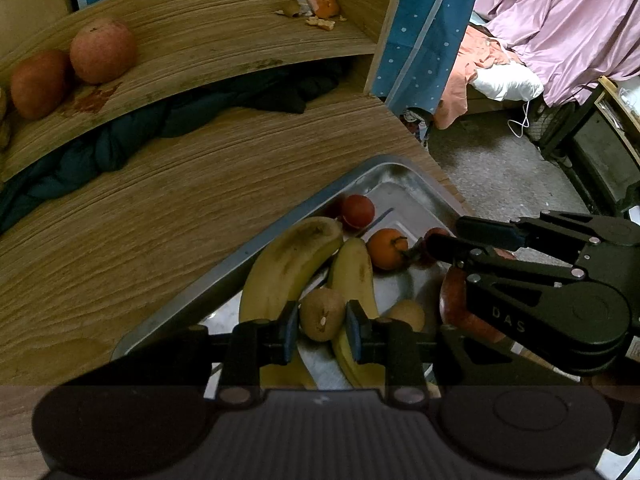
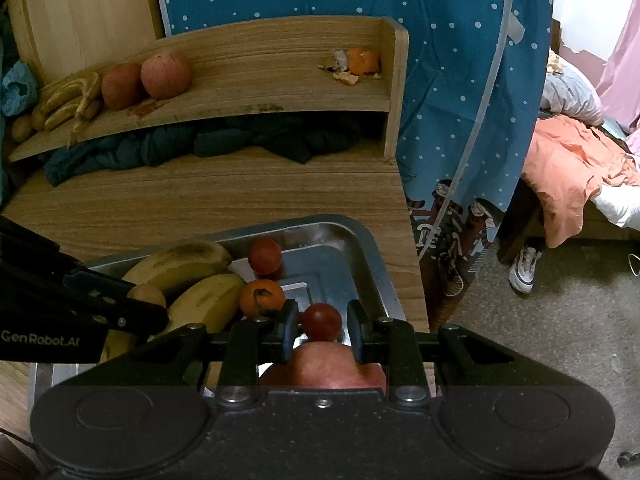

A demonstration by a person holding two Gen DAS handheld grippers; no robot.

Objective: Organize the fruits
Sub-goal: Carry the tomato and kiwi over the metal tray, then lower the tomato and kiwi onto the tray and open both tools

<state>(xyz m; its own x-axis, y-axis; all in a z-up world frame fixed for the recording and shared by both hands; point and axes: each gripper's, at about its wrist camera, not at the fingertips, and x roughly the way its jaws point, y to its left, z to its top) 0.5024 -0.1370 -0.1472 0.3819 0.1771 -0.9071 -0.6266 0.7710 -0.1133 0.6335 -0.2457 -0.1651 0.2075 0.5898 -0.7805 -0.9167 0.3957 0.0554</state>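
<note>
- On the bench, at its right-hand corner, sits the metal tray (image 2: 372, 256) holding our fruit: two bananas (image 1: 288, 264), a kiwi (image 1: 322, 314), a mandarin (image 2: 262, 298) and small red fruits.
- Our left tongs (image 1: 322, 330) stand spread, one pad on either side of the kiwi, not yet pinching; it lies dead ahead, its blunt end facing us.
- Our right tongs (image 2: 322, 330) are spread too, with a small red fruit (image 2: 321, 320) between the pads and an apple (image 2: 324, 364) just under them; contact we cannot tell.
- Both bananas run lengthwise away from us, toward the shelf (image 2: 280, 92) with its two apples (image 2: 166, 74).
- We judge the left nearer the kiwi.
</note>
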